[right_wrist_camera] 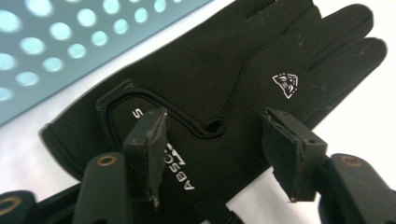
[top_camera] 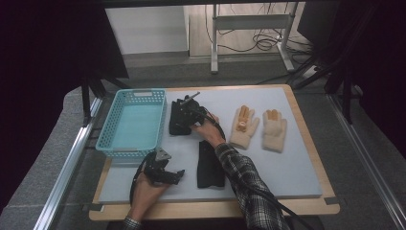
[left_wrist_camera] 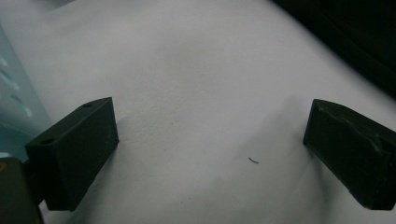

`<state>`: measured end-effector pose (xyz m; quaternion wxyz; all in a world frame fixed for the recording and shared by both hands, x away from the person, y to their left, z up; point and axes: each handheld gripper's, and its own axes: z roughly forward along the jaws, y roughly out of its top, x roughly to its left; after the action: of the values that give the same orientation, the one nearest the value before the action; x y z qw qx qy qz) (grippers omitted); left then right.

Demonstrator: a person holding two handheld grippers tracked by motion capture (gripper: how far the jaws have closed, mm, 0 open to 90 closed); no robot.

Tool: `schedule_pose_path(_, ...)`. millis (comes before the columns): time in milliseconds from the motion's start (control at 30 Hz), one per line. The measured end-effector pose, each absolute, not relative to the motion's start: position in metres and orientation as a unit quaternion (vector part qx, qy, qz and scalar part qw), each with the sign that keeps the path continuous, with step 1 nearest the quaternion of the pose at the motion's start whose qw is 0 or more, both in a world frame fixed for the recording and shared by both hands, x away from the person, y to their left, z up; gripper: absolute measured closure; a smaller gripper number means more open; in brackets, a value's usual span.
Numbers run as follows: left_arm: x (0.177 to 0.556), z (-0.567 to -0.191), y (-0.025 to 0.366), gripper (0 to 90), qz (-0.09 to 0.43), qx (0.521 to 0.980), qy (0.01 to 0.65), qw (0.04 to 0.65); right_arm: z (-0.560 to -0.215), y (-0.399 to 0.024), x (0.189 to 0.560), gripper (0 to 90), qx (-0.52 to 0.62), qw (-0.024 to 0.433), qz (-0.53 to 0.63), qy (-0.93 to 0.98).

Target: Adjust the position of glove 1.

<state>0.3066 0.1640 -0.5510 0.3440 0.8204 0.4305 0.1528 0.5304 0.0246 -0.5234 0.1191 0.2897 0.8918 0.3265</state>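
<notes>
My right gripper [right_wrist_camera: 215, 154] hangs jaws apart over the black glove [right_wrist_camera: 219, 74], which lies just right of the blue basket [top_camera: 131, 122]. My left gripper [left_wrist_camera: 210, 149], jaws wide, rests on bare mat below the basket's near edge.
</notes>
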Motion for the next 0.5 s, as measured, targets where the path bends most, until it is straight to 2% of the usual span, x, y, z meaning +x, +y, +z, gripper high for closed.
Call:
schedule_pose_path(33, 0.307, -0.551, 0.164, 3.3, 0.153, 0.82, 0.43, 0.344, -0.525, 0.024, 0.533, 43.5, 0.297, 0.108, 0.329, 0.89)
schedule_pose_path(67, 0.307, -0.551, 0.164, 3.3, 0.153, 0.82, 0.43, 0.344, -0.526, 0.02, 0.537, 55.0, 0.311, 0.073, 0.338, 0.885)
schedule_pose_path(100, 0.307, -0.551, 0.164, 3.3, 0.153, 0.82, 0.431, 0.344, -0.526, 0.02, 0.537, 55.0, 0.311, 0.073, 0.338, 0.885)
schedule_pose_path(133, 0.307, -0.551, 0.164, 3.3, 0.153, 0.82, 0.431, 0.344, -0.525, 0.018, 0.537, 67.3, 0.316, 0.082, 0.334, 0.884)
schedule_pose_path(167, 0.306, -0.551, 0.164, 3.3, 0.153, 0.818, 0.432, 0.346, -0.526, 0.018, 0.534, 72.6, 0.313, 0.114, 0.324, 0.885)
schedule_pose_path(267, 0.306, -0.552, 0.163, 3.3, 0.154, 0.818, 0.432, 0.347, -0.528, 0.019, 0.53, 78.6, 0.324, 0.121, 0.333, 0.877)
schedule_pose_path(333, 0.306, -0.552, 0.163, 3.3, 0.154, 0.818, 0.432, 0.347, -0.527, 0.023, 0.528, 88.0, 0.317, 0.12, 0.325, 0.883)
schedule_pose_path(500, 0.307, -0.551, 0.164, 3.3, 0.153, 0.819, 0.432, 0.346, -0.524, 0.026, 0.529, 88.7, 0.307, 0.123, 0.313, 0.89)
